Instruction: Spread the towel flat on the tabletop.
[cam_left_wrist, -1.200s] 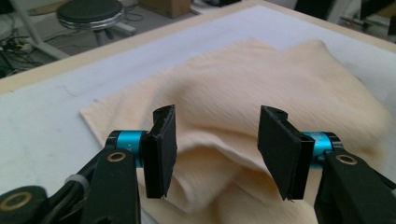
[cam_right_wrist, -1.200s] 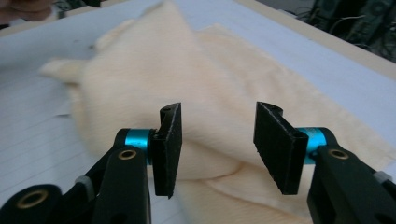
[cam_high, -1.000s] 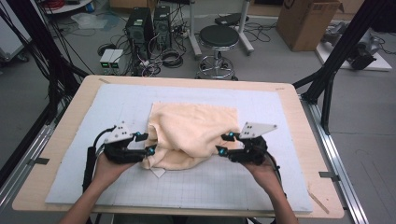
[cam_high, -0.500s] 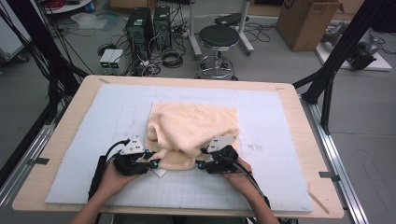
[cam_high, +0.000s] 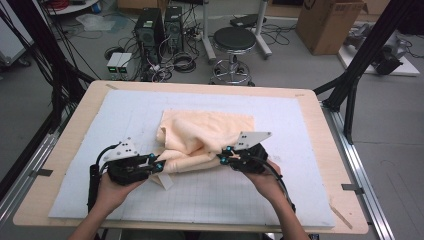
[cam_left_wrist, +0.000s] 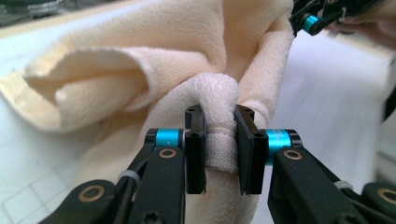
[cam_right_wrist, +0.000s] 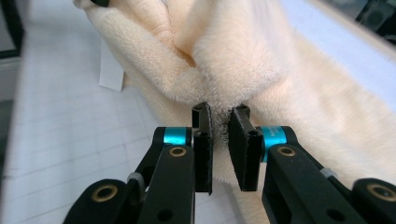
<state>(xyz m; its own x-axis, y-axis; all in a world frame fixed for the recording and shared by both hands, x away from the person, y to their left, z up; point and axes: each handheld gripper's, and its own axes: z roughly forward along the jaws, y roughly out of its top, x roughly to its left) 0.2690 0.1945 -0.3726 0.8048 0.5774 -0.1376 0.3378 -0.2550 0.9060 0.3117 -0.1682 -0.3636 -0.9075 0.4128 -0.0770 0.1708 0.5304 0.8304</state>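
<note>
Left hand-held gripper (cam_left_wrist: 219, 154) and right hand-held gripper (cam_right_wrist: 220, 149), held level, pinch towel (cam_high: 205, 135).

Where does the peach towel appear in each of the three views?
High view: the peach towel lies bunched at the middle of the white mat.
Left gripper view: the towel fills the upper middle.
Right gripper view: the towel fills the centre and right.
Shared landmark: the white label.
</note>
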